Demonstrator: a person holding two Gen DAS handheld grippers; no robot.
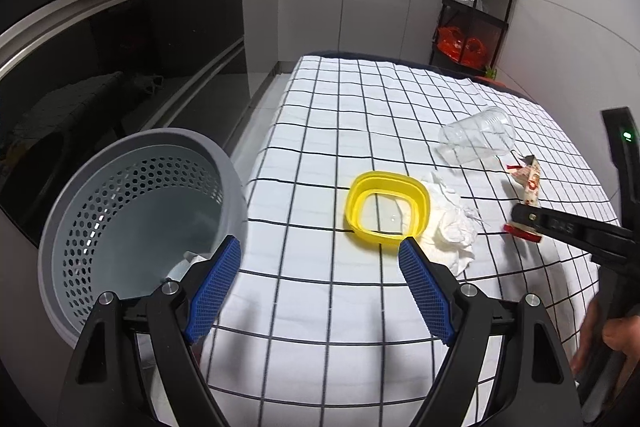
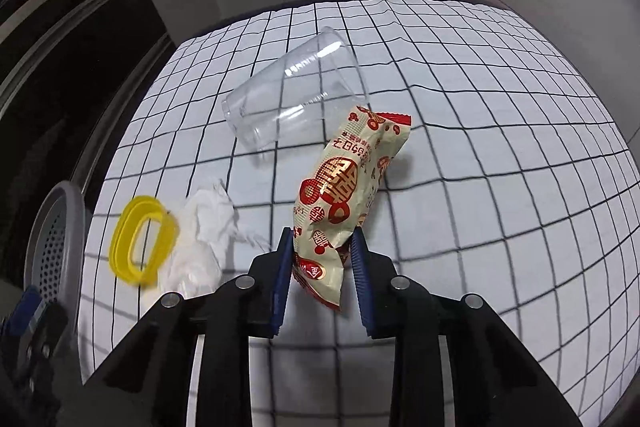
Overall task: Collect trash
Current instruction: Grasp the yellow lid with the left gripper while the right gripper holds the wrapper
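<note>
Snack wrapper (image 2: 347, 193) pinched in R tool (image 2: 320, 247)

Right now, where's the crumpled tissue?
On the checked tablecloth, the crumpled tissue lies against the right side of the yellow ring, left of the snack wrapper gripped by the right gripper, nearer than the tipped clear cup.

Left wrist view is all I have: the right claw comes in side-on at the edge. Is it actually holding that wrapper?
Observer: Yes, the right claw is shut on the snack wrapper, gripping its lower end.
Operator: Is the wrapper torn?
Observer: It looks whole, cream with red print across its face.
Operator: Is the clear cup touching it?
Observer: The wrapper's top end overlaps the cup's side; actual contact is hard to tell.
</note>
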